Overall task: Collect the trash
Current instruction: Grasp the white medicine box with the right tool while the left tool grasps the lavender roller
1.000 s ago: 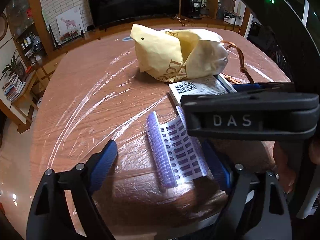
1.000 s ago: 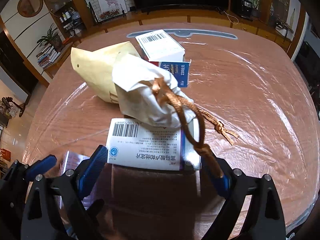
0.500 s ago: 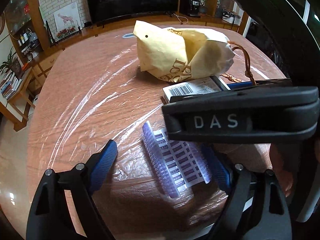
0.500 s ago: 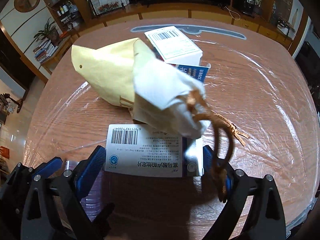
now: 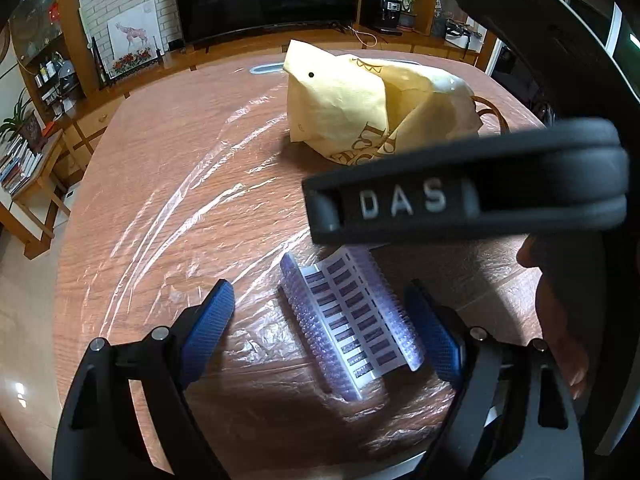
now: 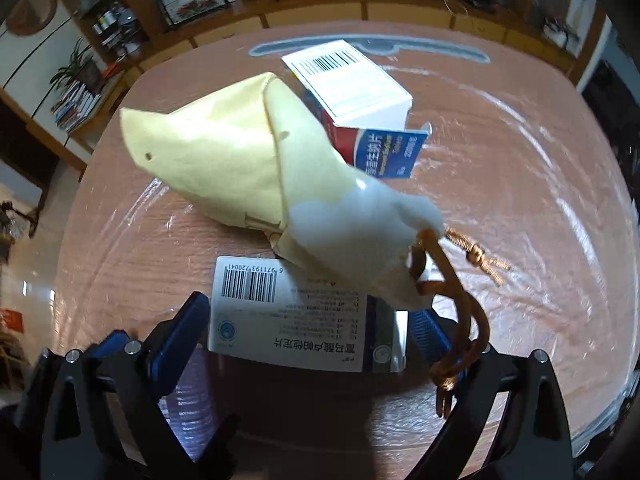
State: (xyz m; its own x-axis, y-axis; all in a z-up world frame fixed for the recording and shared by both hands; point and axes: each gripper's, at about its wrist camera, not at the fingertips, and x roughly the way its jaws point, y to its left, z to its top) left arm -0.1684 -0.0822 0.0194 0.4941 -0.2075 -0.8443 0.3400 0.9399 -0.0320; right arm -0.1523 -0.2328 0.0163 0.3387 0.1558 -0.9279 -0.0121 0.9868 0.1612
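A yellow paper bag (image 5: 360, 108) with a brown cord handle (image 6: 452, 292) lies on the table; in the right wrist view (image 6: 248, 164) it is lifted and tilted. A purple pill blister sheet (image 5: 348, 324) lies flat between the fingers of my open left gripper (image 5: 320, 328). A white medicine box (image 6: 288, 316) with a barcode sits between the fingers of my open right gripper (image 6: 308, 328), and the cord hangs over its right finger (image 6: 432, 332). A second white and blue box (image 6: 360, 96) stands behind the bag.
The round wooden table (image 5: 172, 160) is covered with clear plastic film. The right gripper's black body (image 5: 472, 188) marked DAS crosses the left wrist view. Shelves, a painting and a TV stand beyond the far edge.
The bag has been lifted and tipped as the cord rose with the right gripper. The right gripper has moved forward around the white box. The left gripper has closed in over the blister sheet.
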